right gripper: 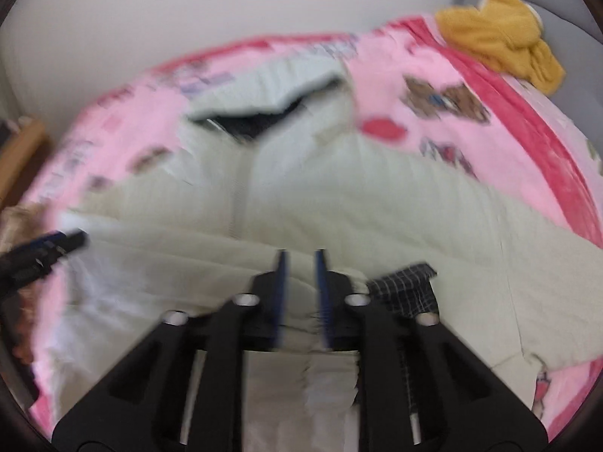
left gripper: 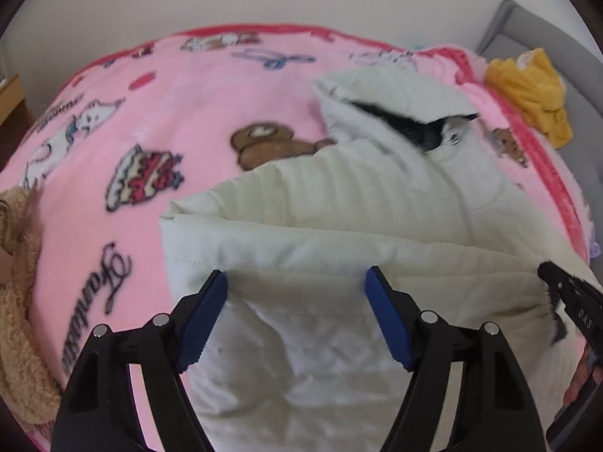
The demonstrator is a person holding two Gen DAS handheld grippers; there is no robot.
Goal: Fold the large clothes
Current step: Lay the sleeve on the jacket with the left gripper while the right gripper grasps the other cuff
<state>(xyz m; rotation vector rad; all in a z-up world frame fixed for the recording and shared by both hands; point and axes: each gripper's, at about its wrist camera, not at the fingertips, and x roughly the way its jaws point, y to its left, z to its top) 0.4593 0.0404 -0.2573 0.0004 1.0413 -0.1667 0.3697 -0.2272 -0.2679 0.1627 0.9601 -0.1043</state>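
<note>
**Bottom fold of the cream jacket under way**

Cream quilted jacket (left gripper: 339, 203) spread zip-up on a pink cartoon-print blanket (left gripper: 113, 113), collar and dark lining at the far end, hem end doubled back toward the zip just ahead of both tools. Left gripper (left gripper: 296, 282) spread wide, blue pads (left gripper: 203, 320) straddling the folded edge without pinching it. Right gripper (right gripper: 299, 260) nearly pressed together, a narrow gap between the pads and pale fabric bunched there; likely nipping the hem, though blur leaves the hold uncertain. Dark checked patch (right gripper: 407, 290) just right of that tool, probably lining. Right sleeve trailing off to that tool's right.

Judged step: carrying the lower part of the jacket up over the body. Next move likely calls for closing on the folded edge with the left tool, matching the right, then drawing both forward together toward the collar and laying the fold flat.

Mustard-yellow garment (left gripper: 527, 90) far ahead and right, at the blanket's corner; tan fleece item (left gripper: 19, 301) at left.
</note>
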